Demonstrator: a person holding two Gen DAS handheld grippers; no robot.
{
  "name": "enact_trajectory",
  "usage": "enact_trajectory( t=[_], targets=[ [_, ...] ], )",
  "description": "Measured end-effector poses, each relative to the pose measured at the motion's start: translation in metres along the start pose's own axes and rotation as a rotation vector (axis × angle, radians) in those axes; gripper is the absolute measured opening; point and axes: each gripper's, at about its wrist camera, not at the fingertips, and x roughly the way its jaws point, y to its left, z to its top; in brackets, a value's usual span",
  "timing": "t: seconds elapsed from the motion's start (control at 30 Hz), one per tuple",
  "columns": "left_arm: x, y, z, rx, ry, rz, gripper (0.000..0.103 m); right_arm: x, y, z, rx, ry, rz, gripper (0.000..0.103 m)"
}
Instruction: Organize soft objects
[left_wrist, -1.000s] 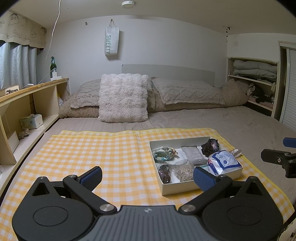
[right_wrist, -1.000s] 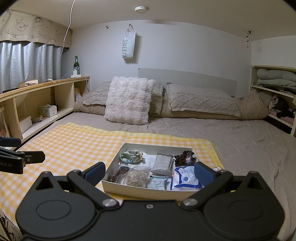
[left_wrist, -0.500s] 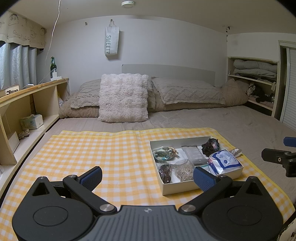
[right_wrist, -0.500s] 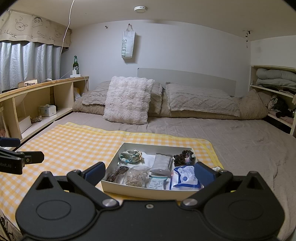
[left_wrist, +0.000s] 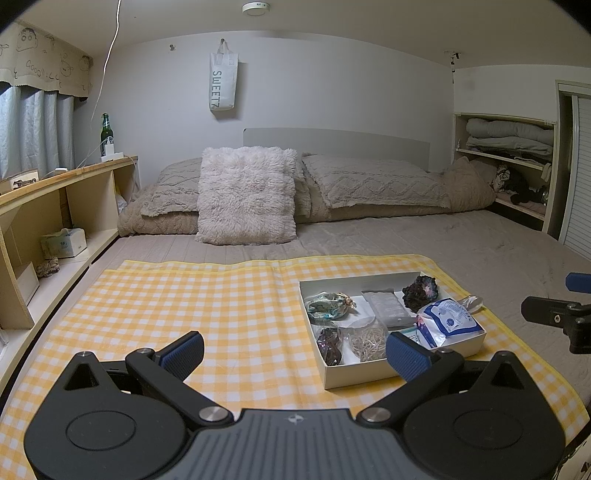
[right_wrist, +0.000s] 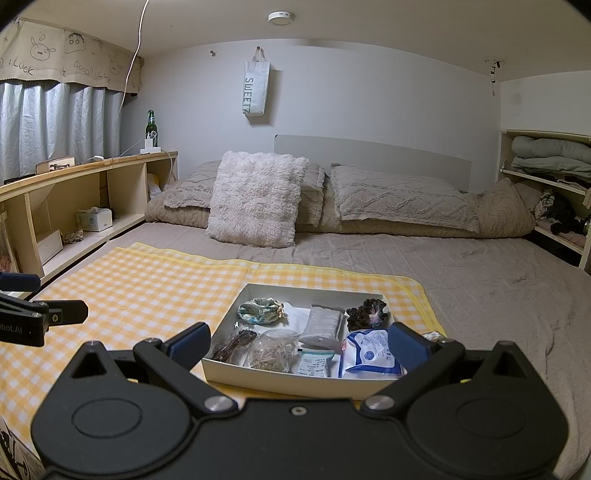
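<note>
A shallow white box (left_wrist: 388, 371) (right_wrist: 258, 380) lies on a yellow checked cloth (left_wrist: 229, 295) (right_wrist: 155, 280) on the bed. Inside are a green scrunchie (left_wrist: 327, 305) (right_wrist: 260, 311), a dark scrunchie (left_wrist: 421, 288) (right_wrist: 367, 312), a grey pouch (left_wrist: 386, 304) (right_wrist: 321, 326), a blue-and-white packet (left_wrist: 448, 321) (right_wrist: 369, 352), a bag of pale rubber bands (left_wrist: 367, 338) (right_wrist: 275, 350) and a dark hair item (left_wrist: 330, 341) (right_wrist: 234, 343). My left gripper (left_wrist: 293, 352) hovers open, left of and short of the box. My right gripper (right_wrist: 297, 341) hangs open over the box's near edge, holding nothing.
A fluffy cushion (left_wrist: 247, 195) and beige pillows (left_wrist: 373, 181) lie at the bed's head. A wooden shelf (left_wrist: 55, 206) with a tissue box (left_wrist: 64, 242) runs along the left. Folded bedding (left_wrist: 509, 134) fills the right shelf. Grey bedspread (right_wrist: 480, 288) stretches right of the cloth.
</note>
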Motion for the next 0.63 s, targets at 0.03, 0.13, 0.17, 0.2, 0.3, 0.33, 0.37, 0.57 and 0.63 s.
enact_trajectory(
  t=[0.03,0.13,0.17,0.2,0.3,0.33,0.37,0.57,0.63],
  targets=[
    [-0.0001,0.0,0.0001,0.0,0.0,0.0,0.103,-0.0001,0.0001,0.0001,0.0,0.0,0.0,0.103],
    [-0.0002,0.0,0.0,0.001,-0.001,0.0,0.103,0.0,0.0002,0.0001,0.001,0.0,0.0,0.103],
    [-0.0001,0.0,0.0,0.001,-0.001,0.0,0.103,-0.0001,0.0004,0.0002,0.001,0.0,0.0,0.103],
    [-0.0001,-0.0001,0.0,0.0,0.0,0.0,0.103,0.0,0.0003,0.0001,0.0,0.0,0.0,0.103],
    [-0.0002,-0.0002,-0.0001,0.001,0.0,0.0,0.103,0.0001,0.0002,0.0002,0.0,0.0,0.001,0.103],
    [-0.0002,0.0,0.0,0.0,0.0,0.0,0.103,0.0002,0.0001,0.0001,0.0,0.0,0.0,0.103],
    [-0.0001,0.0,-0.0001,0.0,0.0,0.0,0.103,0.0001,0.0003,0.0001,0.0,0.0,-0.001,0.103],
    [-0.0003,0.0013,-0.0006,-0.001,0.001,0.001,0.103,-0.0001,0.0004,0.0004,0.0,0.0,0.0,0.103],
    [0.0,0.0023,-0.0006,-0.001,0.003,0.003,0.103,0.0,0.0003,0.0003,0.0,0.0,0.0,0.103]
  ],
)
